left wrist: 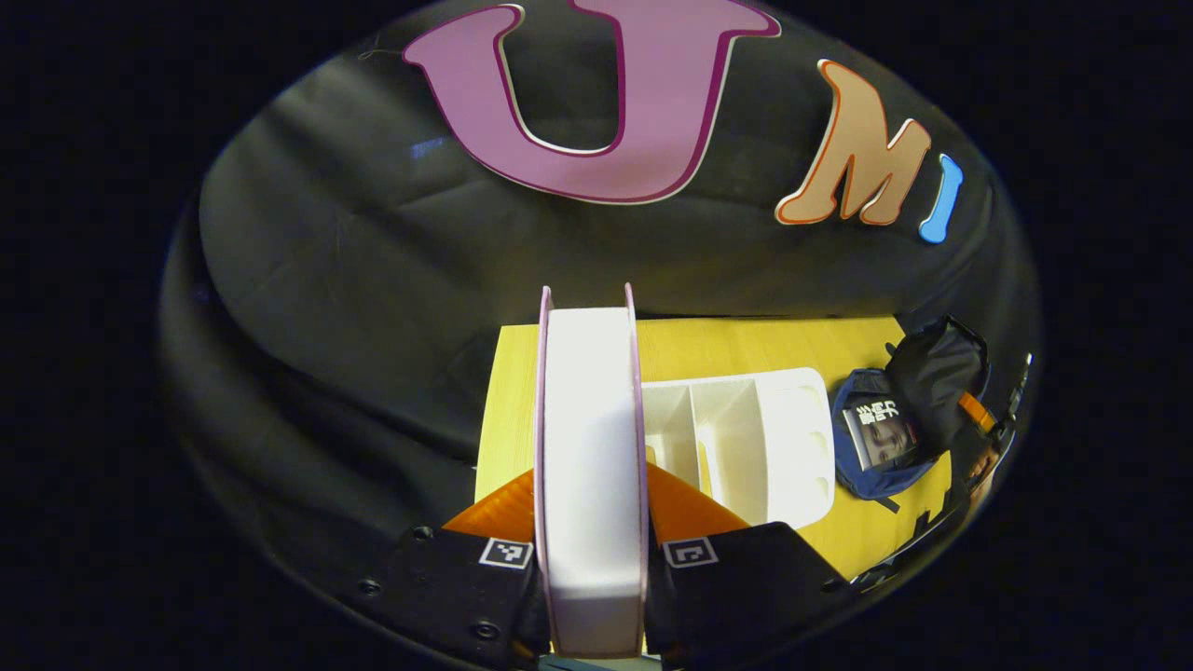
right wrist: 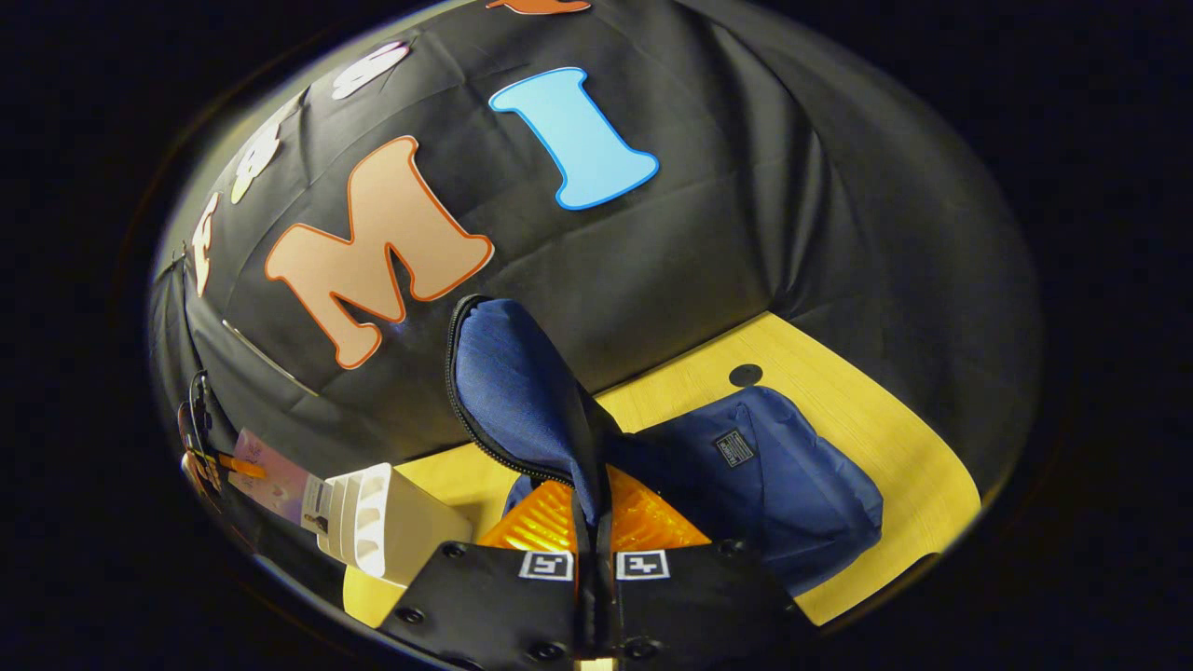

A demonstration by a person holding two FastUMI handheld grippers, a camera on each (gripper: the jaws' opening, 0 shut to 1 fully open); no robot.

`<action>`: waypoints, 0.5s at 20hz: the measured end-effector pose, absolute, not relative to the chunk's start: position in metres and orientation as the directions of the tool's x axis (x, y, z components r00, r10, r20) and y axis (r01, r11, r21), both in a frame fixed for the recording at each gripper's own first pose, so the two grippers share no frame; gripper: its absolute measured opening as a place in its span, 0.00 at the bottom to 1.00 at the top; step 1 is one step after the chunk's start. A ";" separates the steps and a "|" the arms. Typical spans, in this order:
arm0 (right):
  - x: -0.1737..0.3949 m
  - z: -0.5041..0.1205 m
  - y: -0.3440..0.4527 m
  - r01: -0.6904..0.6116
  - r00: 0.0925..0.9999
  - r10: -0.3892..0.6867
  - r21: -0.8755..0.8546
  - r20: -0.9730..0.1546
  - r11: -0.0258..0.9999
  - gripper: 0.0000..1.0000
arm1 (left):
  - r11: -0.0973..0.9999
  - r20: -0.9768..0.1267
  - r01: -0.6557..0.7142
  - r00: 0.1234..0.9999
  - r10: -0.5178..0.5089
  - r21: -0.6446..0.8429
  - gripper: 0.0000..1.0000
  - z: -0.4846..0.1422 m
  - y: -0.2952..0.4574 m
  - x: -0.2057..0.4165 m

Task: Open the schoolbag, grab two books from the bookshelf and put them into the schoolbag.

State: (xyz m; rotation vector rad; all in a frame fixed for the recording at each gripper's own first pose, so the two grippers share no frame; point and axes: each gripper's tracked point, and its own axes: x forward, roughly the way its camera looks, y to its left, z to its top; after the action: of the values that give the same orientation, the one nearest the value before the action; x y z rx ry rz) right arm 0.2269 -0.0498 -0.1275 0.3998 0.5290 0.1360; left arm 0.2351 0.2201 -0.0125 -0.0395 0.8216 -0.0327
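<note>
Your tabletop [left wrist: 746, 340] is yellow wood, running back to the black cloth wall. On it, in the left gripper view, the white bookshelf [left wrist: 774, 438] stands near the middle with its compartments open toward you, and the blue schoolbag [left wrist: 881, 447] lies just beside it toward the right edge, its mouth open with one book [left wrist: 881, 433] already showing inside. In the right gripper view that schoolbag [right wrist: 783, 503] lies toward the near right part of the tabletop, with the bookshelf [right wrist: 382, 522] off at the left edge.

You hold the bag's opened flap [right wrist: 517, 401] lifted upright above its body: your right gripper [right wrist: 594, 531] has its orange fingers closed tight on the flap's lower edge, almost no gap between them.

Your left gripper [left wrist: 593, 522] is clamped on a second book [left wrist: 592, 447], pink covers and white page edge facing you, one finger pressing on each cover. That book stands upright, raised in front of the bookshelf's left end, above the near left part of the tabletop.
</note>
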 end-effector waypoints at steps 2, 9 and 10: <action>0.227 -0.127 -0.050 -0.024 0.858 0.226 0.404 -0.461 0.914 0.05 | 0.998 -0.718 0.010 0.694 -0.051 -0.062 0.36 -0.005 0.218 0.236; 0.229 -0.127 -0.052 -0.016 0.862 0.219 0.406 -0.457 0.914 0.03 | 0.961 -0.621 0.046 0.754 -0.212 -0.272 0.36 0.043 0.185 0.225; 0.229 -0.126 -0.052 -0.016 0.862 0.218 0.407 -0.457 0.914 0.03 | 0.943 -0.603 0.062 0.755 -0.259 -0.328 0.37 0.049 0.175 0.222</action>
State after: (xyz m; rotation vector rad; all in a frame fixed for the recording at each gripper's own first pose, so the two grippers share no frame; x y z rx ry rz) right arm 0.2292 -0.0524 -0.1262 0.4046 0.5198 0.1262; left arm 0.2225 0.1750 0.0492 -0.2983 0.6958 -0.1776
